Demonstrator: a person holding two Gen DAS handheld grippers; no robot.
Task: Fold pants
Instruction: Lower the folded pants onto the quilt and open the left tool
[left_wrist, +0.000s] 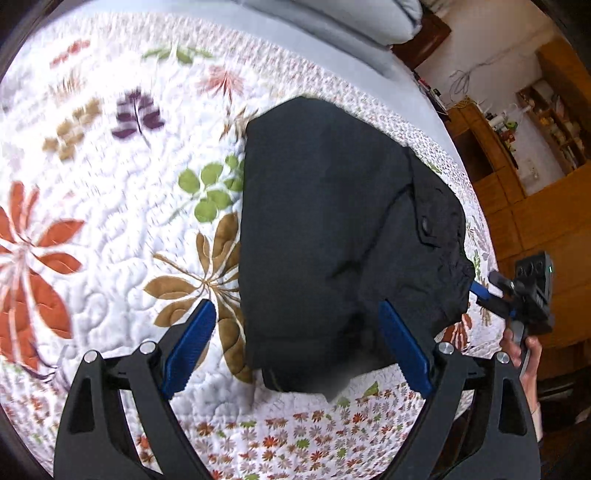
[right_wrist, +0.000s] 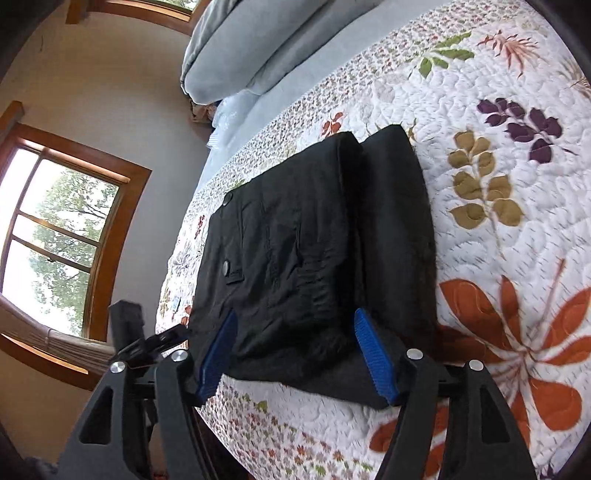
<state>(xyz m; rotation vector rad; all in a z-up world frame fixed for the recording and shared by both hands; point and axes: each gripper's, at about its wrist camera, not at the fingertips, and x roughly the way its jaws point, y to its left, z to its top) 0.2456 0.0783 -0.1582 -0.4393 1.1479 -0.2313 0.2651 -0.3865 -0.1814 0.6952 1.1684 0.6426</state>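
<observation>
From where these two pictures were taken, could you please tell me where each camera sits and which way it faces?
Left wrist: sits behind the open left gripper, facing down at the folded black pants on the floral quilt; the right gripper and a hand show at right.
Right wrist: sits behind the open right gripper, facing along the pants toward the grey pillows and window.
Shared: pants, quilt.

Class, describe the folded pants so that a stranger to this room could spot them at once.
Start at the bed's white quilt, stitched with red, brown, green and purple leaves. Near its flower-bordered edge lies a flat black bundle, the pants, folded into layers. They are the only plain dark thing on the quilt, with two round buttons showing.
</observation>
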